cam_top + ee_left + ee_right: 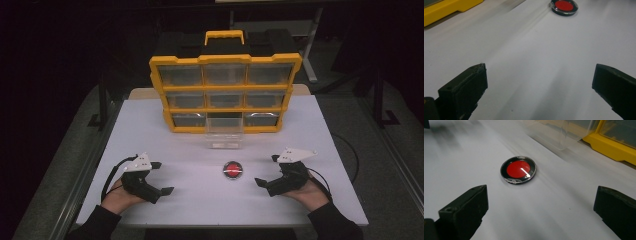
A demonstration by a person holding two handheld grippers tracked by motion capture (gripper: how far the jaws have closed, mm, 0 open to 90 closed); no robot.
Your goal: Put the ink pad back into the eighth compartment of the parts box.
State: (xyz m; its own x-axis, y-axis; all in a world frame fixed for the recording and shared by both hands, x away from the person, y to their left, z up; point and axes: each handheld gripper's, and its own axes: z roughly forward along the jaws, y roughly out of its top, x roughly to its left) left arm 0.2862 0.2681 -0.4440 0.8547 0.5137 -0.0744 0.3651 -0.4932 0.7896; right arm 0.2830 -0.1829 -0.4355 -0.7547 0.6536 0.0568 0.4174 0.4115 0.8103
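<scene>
Resting both hands at the near edge of the white surface (165, 135), we hold the left gripper (159, 178) at about seven o'clock and the right gripper (265, 170) at about five, each with its fingers spread wide and empty. The round red disc in its clear case (233, 170) lies flat between them at the centre, nearer the right gripper, and just past it at twelve o'clock a clear drawer (224, 131) stands pulled out of the yellow organiser (225, 87). Judging the drawer its likely home, we should bring the right fingers (464, 207) level astride the case's rim, since it is thin and could slip.
</scene>
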